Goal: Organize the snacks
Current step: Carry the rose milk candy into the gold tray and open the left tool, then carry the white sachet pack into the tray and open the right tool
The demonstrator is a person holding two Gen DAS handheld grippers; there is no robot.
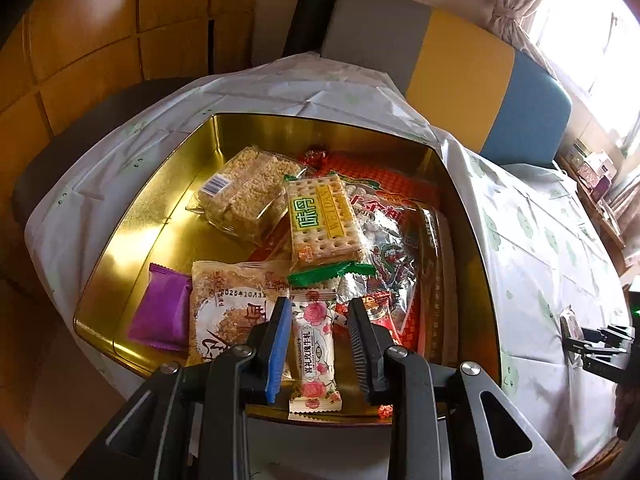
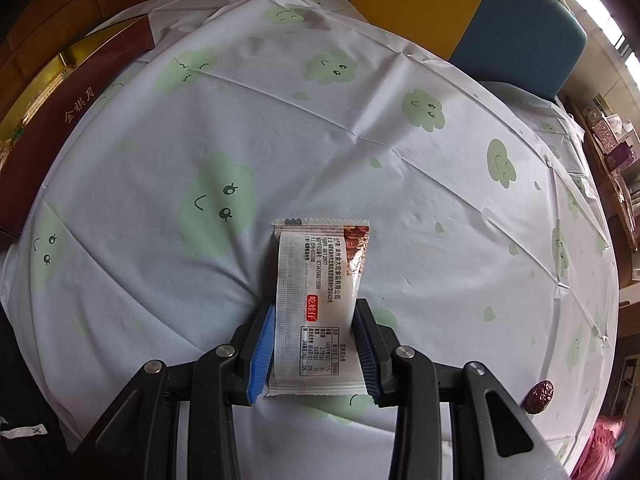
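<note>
Gold tin (image 1: 132, 216) lies under your left gripper (image 1: 320, 340), jaws loose around the rose candy (image 1: 316, 350); lift clear. Right gripper (image 2: 316, 340) clamps a white packet (image 2: 316, 300); bring it over.

Both wrist views downward (close)

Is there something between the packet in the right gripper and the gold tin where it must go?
Nothing visible blocks it. The right gripper holds the white packet over bare tablecloth, and the cloth up to the gold tin looks clear. The left gripper sits over the tin's near edge, around a rose-printed packet.
</note>
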